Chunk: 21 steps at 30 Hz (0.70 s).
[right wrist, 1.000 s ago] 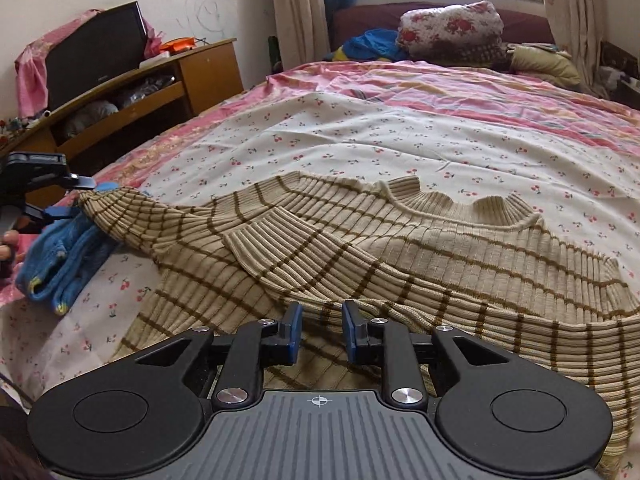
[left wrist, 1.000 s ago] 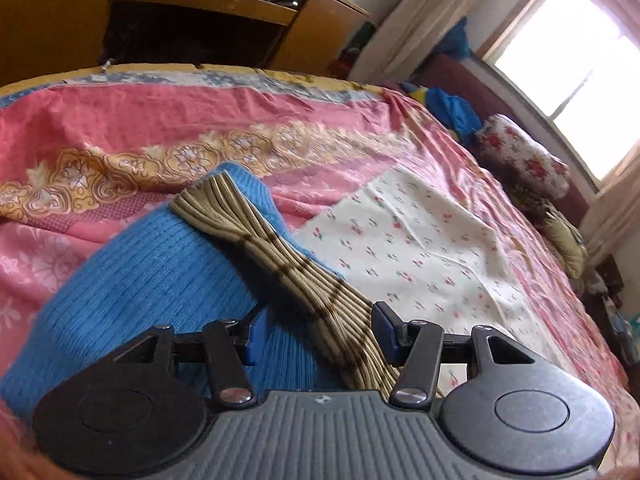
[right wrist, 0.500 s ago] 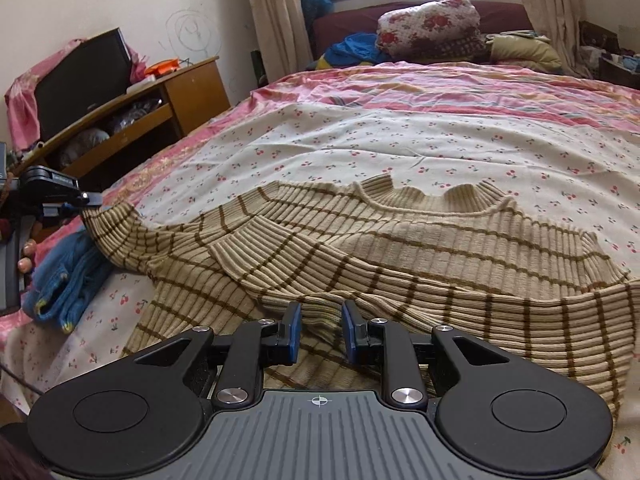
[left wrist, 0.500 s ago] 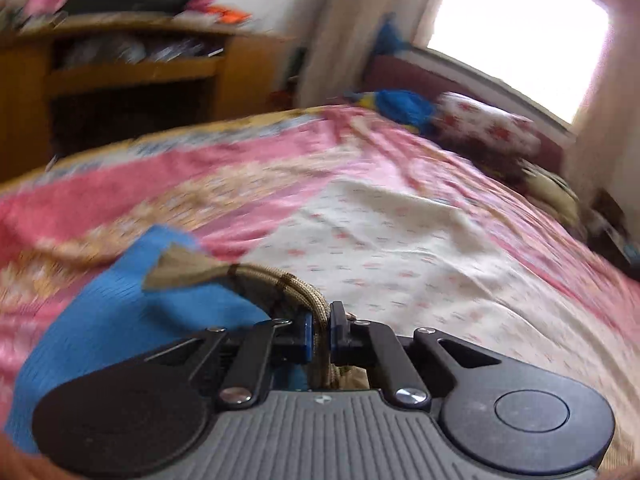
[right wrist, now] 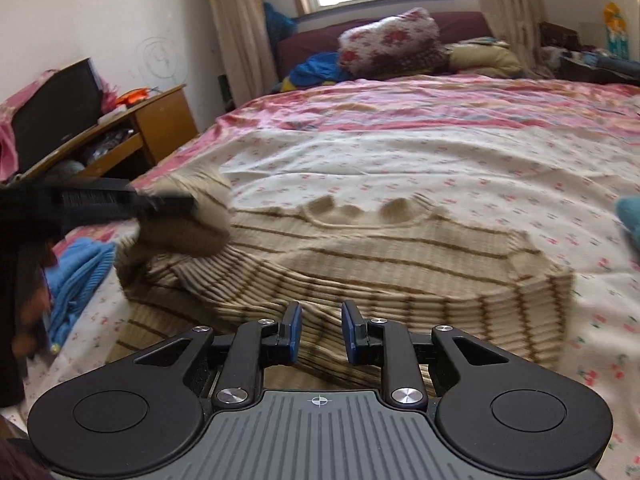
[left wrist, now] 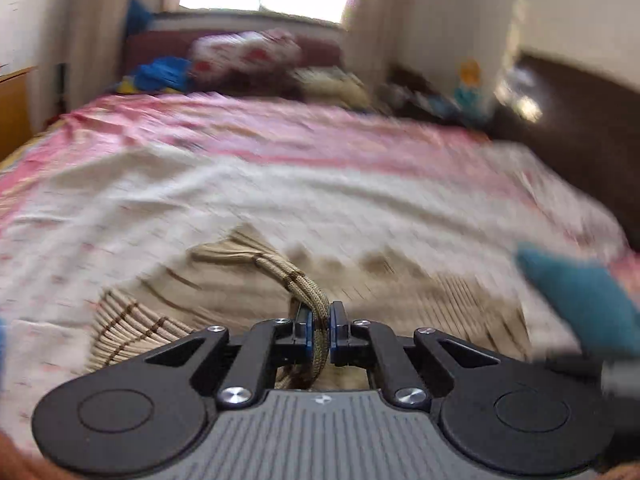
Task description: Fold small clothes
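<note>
Both claws gripped the sweater (right wrist: pixel 360 248) on the sheet (right wrist: pixel 400 160): left claw (left wrist: pixel 319 330) clamped on its sleeve (left wrist: pixel 308 296), right claw (right wrist: pixel 319 334) pinching the hem; a hard pull risked slipping or skewing the fold

Open sheet (right wrist: pixel 400 160) ahead of my grippers, beyond the sweater (right wrist: pixel 360 248). Blue garment (right wrist: pixel 76 276) crowds the left edge, teal cloth (right wrist: pixel 630 216) the right. Pillows (right wrist: pixel 392 40) block the far end.
</note>
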### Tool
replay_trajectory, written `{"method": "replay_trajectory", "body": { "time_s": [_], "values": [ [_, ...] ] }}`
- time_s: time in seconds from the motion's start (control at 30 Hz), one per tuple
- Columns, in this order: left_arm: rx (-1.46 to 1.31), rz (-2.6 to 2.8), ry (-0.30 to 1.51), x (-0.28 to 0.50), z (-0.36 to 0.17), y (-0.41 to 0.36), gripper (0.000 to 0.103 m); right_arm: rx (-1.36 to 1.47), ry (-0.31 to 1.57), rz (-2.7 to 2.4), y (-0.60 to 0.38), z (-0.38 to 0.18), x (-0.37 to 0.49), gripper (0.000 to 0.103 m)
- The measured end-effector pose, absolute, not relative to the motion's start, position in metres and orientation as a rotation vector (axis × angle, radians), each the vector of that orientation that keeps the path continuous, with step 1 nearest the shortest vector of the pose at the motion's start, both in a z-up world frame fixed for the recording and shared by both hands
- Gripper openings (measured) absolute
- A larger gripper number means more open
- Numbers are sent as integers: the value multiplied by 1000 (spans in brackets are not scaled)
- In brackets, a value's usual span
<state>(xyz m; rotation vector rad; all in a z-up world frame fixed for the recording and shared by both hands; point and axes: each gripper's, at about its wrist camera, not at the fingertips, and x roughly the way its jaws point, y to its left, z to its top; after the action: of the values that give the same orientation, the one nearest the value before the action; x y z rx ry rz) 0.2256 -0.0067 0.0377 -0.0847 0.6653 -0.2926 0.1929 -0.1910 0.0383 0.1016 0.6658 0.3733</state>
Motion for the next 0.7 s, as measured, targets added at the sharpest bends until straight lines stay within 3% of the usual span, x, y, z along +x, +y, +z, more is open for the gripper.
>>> {"method": "replay_trajectory", "body": {
  "time_s": [0.13, 0.37, 0.7],
  "values": [
    [4, -335, 735, 217, 8, -41, 14, 152, 695, 335, -214, 34, 194, 23],
    [-26, -359, 764, 207, -3, -33, 18, 173, 700, 337, -216, 34, 199, 23],
    [-23, -408, 733, 191, -8, -32, 32, 177, 744, 368, -195, 39, 209, 26]
  ]
}}
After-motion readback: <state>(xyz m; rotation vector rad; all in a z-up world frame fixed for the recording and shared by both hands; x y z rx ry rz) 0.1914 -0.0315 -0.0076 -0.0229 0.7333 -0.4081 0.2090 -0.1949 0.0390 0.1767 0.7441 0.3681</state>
